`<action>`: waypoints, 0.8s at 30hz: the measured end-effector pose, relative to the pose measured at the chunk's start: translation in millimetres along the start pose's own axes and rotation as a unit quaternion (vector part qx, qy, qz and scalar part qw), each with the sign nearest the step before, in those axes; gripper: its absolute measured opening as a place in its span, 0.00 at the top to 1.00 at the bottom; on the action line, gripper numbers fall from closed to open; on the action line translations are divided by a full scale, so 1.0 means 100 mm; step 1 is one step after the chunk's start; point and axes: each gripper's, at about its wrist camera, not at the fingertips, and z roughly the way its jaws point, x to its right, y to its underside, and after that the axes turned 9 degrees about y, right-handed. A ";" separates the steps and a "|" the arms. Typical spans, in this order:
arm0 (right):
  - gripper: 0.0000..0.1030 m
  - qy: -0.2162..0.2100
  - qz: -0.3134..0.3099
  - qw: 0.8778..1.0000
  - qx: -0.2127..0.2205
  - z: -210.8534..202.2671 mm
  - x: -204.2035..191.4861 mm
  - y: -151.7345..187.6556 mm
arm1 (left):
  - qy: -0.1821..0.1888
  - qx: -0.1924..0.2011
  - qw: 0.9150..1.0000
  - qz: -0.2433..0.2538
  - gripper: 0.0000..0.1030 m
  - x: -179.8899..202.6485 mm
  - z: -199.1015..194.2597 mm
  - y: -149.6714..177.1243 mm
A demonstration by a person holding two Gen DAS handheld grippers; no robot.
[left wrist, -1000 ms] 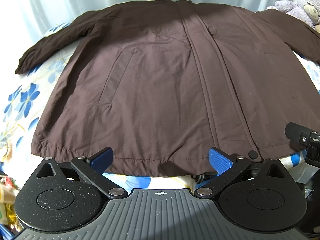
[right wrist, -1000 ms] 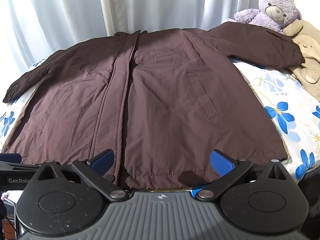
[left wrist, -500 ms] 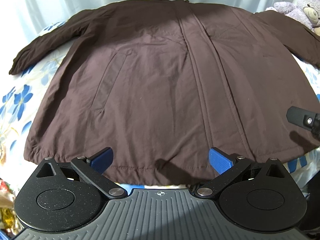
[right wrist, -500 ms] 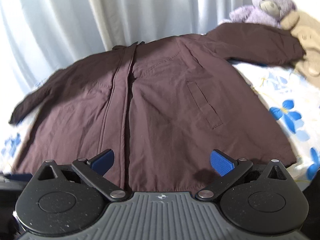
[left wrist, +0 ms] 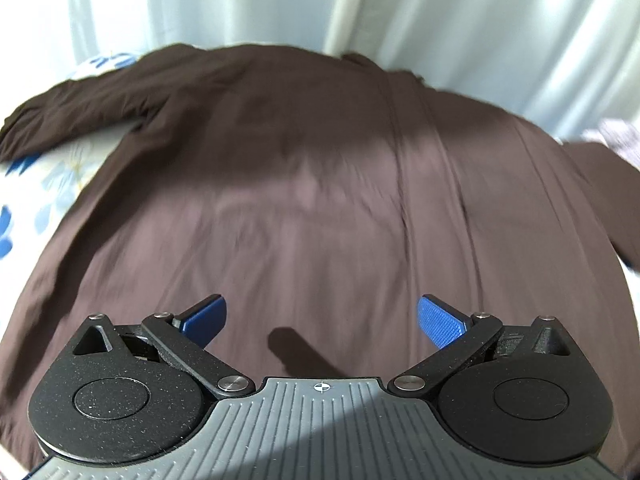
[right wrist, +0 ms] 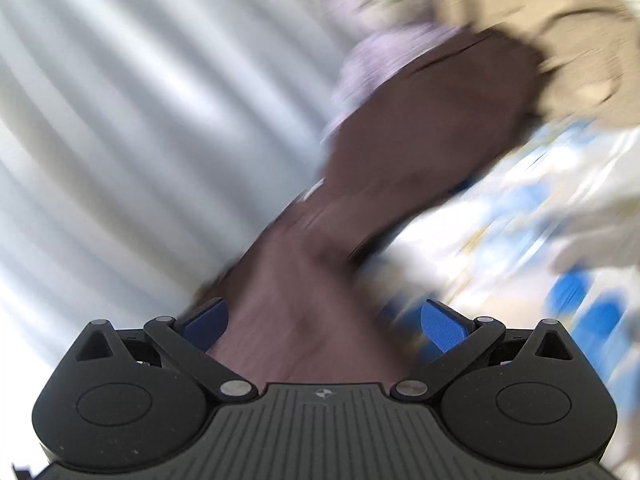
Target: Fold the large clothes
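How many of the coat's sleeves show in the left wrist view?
2: one sleeve stretches out at far left over the floral sheet; the other runs off the right edge, cuff hidden.

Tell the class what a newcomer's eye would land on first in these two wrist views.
First, the big dark brown coat spread flat across the floral bedsheet, filling the left wrist view before pale curtains. Next, the left gripper poised open above its lower part. The right view is heavily blurred: the right gripper, also open, faces a sleeve beside plush toys.
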 end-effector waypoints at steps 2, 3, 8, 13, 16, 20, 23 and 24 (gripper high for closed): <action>0.01 0.032 0.040 0.998 0.036 0.17 0.24 -0.31 | -0.014 0.015 1.000 -0.002 0.00 -0.01 0.21 -0.13; 0.01 0.038 0.063 0.996 0.043 0.28 0.38 -0.48 | -0.024 0.017 1.000 -0.005 0.00 -0.02 0.31 -0.16; 0.30 0.091 0.120 0.986 0.072 0.75 0.87 -1.01 | -0.058 -0.021 0.998 -0.025 0.00 -0.07 0.78 -0.29; 0.36 0.131 0.113 0.979 0.111 1.09 1.05 -1.22 | -0.067 -0.014 0.997 -0.032 0.00 -0.07 0.87 -0.37; 0.36 0.097 0.153 0.977 0.110 1.22 1.20 -1.27 | -0.062 -0.013 0.998 -0.027 0.00 -0.10 0.87 -0.38; 0.36 0.075 0.181 0.977 0.083 1.41 1.26 -1.22 | -0.043 -0.006 0.999 -0.031 0.00 -0.16 0.83 -0.35; 0.35 0.070 0.182 0.977 0.088 1.44 1.20 -1.21 | -0.034 0.003 0.999 -0.034 0.00 -0.19 0.81 -0.33; 0.36 0.058 0.186 0.977 0.083 1.44 1.20 -1.21 | -0.032 0.003 0.999 -0.028 0.00 -0.19 0.81 -0.32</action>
